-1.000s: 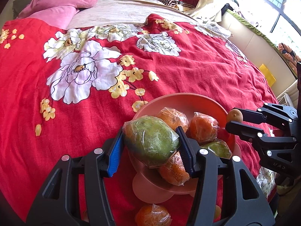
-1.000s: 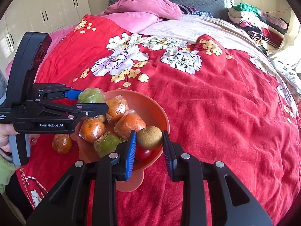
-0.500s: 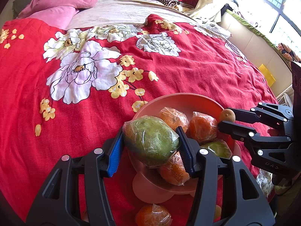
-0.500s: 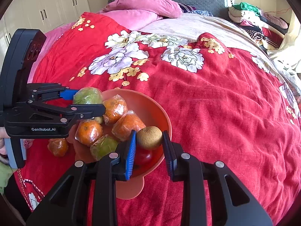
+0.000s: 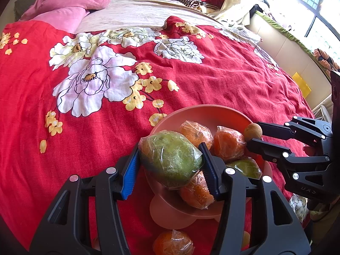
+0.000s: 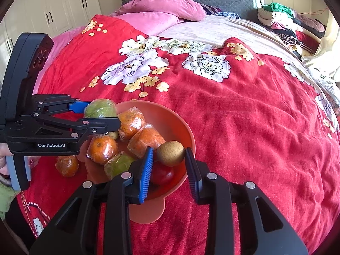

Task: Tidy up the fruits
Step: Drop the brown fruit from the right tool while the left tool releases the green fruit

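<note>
A salmon pedestal bowl [image 6: 170,114] [image 5: 212,108] stands on the red flowered bedspread and holds several plastic-wrapped oranges, a wrapped green fruit and a red fruit [image 6: 162,174]. My left gripper [image 5: 170,146] [image 6: 99,114] is shut on a large wrapped green fruit [image 5: 170,161] [image 6: 102,107] above the bowl's near-left rim. My right gripper [image 6: 169,149] [image 5: 254,135] is over the bowl's other side. Its jaws are opening, and a brown kiwi [image 6: 171,153] [image 5: 252,131] sits between them with a thin gap at the pads, on top of the red fruit.
One wrapped orange [image 6: 67,165] [image 5: 173,243] lies loose on the bedspread beside the bowl's foot. Pink pillows [image 6: 161,10] and a pile of folded clothes [image 6: 282,19] lie at the bed's far end. A hand [image 6: 3,159] holds the left gripper's handle.
The right gripper's pads have drawn slightly apart from the kiwi. The left gripper and its green fruit have not moved.
</note>
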The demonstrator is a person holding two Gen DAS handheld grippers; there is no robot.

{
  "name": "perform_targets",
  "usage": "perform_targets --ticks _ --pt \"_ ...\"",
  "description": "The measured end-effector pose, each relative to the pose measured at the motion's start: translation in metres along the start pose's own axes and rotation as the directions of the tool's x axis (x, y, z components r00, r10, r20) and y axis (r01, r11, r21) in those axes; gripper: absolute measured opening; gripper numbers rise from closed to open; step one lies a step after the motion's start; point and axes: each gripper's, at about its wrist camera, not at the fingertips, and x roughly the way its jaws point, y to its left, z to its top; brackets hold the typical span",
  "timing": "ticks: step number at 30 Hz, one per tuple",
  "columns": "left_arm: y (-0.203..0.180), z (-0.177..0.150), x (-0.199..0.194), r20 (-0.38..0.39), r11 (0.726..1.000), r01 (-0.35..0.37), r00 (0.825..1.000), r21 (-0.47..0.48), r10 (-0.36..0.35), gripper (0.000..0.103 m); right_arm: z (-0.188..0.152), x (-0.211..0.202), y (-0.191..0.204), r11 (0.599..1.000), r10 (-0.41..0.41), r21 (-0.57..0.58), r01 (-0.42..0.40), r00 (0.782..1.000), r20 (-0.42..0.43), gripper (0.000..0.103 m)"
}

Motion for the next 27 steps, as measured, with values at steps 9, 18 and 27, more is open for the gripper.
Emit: perform_targets --ticks 9,18,27 --pt "-0.001 0.000 0.000 0.002 1.000 -0.004 1.000 -0.004 0.004 0.045 -0.002 -0.006 -0.001 1.000 -0.005 0.003 0.005 1.000 0.008 0.038" --pt "0.000 0.000 -0.001 0.006 1.000 -0.003 1.000 -0.009 0.003 0.048 -0.006 -0.012 -0.002 1.000 -0.006 0.011 0.006 1.000 0.013 0.043" --pt "0.000 0.001 -0.008 0.021 1.000 -0.009 1.000 -0.011 0.009 0.052 -0.006 -0.017 0.000 1.000 -0.006 0.011 0.006 1.000 0.021 0.046"
